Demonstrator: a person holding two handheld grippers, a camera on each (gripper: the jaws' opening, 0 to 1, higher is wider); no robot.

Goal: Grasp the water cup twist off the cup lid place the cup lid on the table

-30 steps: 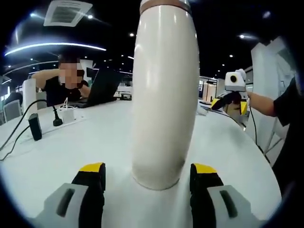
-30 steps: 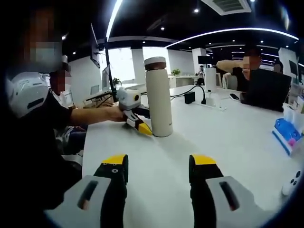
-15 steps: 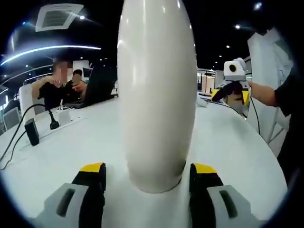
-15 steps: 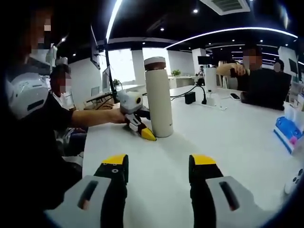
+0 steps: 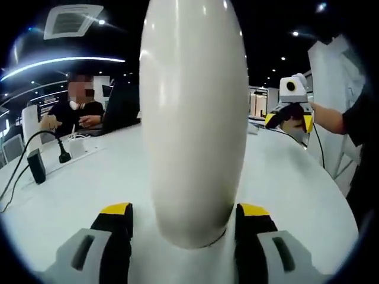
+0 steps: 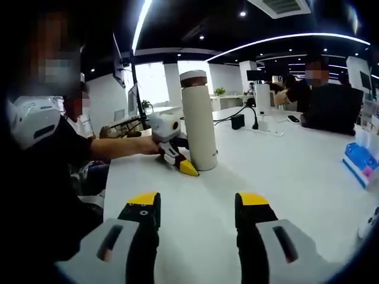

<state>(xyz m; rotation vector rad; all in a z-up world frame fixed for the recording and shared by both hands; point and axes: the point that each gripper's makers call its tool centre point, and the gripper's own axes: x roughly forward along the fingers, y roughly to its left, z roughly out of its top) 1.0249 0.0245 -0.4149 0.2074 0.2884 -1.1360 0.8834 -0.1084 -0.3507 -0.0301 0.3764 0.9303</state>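
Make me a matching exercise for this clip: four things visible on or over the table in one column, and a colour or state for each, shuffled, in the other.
1. water cup
2. cup lid
3. left gripper
4. right gripper

a. brown, on the cup's top
b. open, far from the cup
c. cream, upright on the white table
d. open, jaws flanking the cup's base

Pairs: 1-c, 2-a, 3-d, 4-b
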